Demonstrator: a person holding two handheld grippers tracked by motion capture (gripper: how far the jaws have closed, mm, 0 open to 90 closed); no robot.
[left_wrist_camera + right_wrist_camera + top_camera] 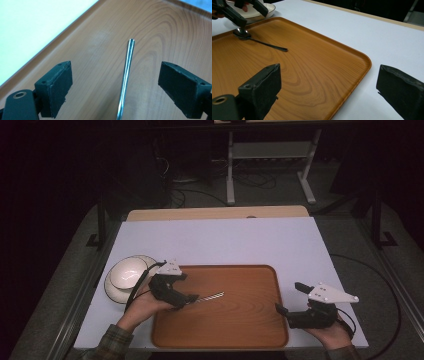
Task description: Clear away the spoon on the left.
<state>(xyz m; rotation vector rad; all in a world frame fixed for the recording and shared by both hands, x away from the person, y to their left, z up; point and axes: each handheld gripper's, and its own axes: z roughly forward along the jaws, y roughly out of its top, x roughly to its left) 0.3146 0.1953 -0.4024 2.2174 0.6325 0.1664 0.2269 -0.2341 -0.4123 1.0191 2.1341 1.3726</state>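
from above, we hold the left gripper (181, 296) over the wooden tray (240, 325), jaws spread above the spoon (212, 296), whose handle points toward three o'clock; a white bowl (125, 272) on its plate (114, 292) sits at nine o'clock of the tray. our right gripper (290, 297) waits apart, released. along the left jaws, the slim steel handle (126, 72) lies ungrasped on smooth grain. along the right jaws, the spoon's glossy bowl end (241, 33) rests at eleven o'clock, probably lined up for pickup.

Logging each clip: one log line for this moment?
left tool: open, straddling metal spoon | spoon: lying on wooden tray | right tool: open, beside tray
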